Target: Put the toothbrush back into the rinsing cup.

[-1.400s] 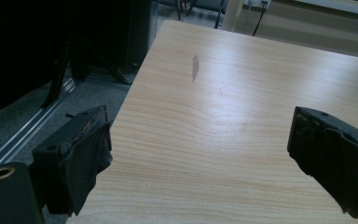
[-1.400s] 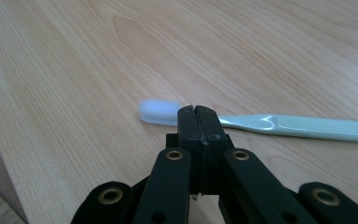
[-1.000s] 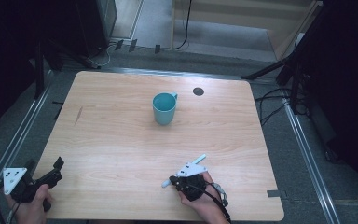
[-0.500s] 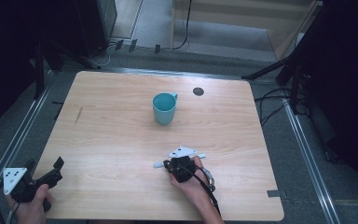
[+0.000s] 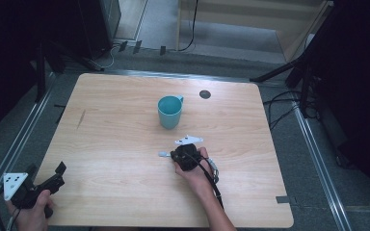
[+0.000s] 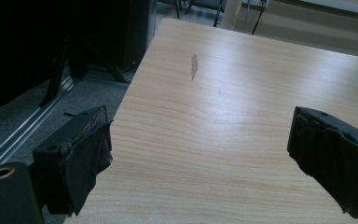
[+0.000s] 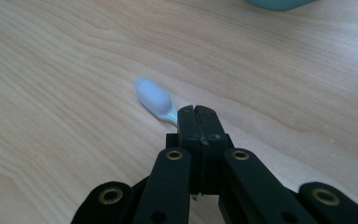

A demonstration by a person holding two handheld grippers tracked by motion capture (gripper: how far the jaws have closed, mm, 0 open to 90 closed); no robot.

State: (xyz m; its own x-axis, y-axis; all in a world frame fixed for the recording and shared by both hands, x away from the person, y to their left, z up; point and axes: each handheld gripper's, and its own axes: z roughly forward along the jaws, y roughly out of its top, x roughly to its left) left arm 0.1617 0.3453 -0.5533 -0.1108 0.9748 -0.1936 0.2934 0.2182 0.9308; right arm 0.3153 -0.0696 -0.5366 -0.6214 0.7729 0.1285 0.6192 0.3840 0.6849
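2 grippers in play. Right gripper [image 7: 196,111] has its jaws pinched fully together on a toothbrush [image 7: 156,101]: white bristled head, blurred, on a pale mint neck sticking out past the jaw tips; the rest of the handle is hidden by the jaws. In the high view the right gripper [image 5: 171,155] and the toothbrush [image 5: 163,154] sit mid-bench, nearer the front edge, just in front of a teal mug [image 5: 169,111]. Mug is smooth, round, open-topped, handle toward the back right corner. Left gripper [image 5: 46,176] sits at the front left corner, jaws spread wide [image 6: 200,149], nothing between them; pads are black and rough. Bench [image 5: 106,144] is light wood grain with rounded corners.
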